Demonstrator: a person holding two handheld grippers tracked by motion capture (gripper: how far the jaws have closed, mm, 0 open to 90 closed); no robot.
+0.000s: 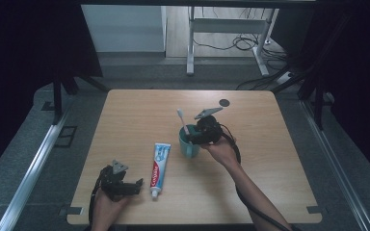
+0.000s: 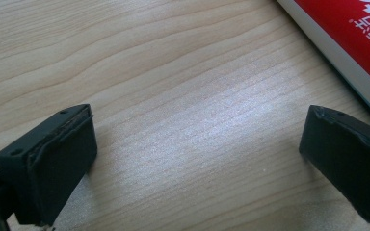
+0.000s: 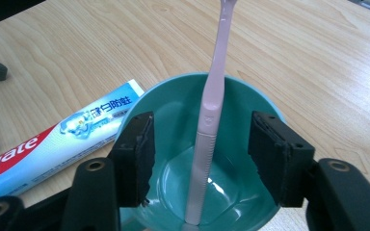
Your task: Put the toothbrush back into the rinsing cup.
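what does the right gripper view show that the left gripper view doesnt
Right gripper view alone: a teal cup with a pink toothbrush standing in it, handle end on the cup's bottom and leaning on the far rim. The right gripper has its jaws open on either side of the toothbrush, pads clear of it.

Left gripper view alone: the left gripper, jaws wide open over bare wood, nothing between them.

Both: the wooden table and the toothpaste tube, which appears as a red and white edge in the left gripper view.
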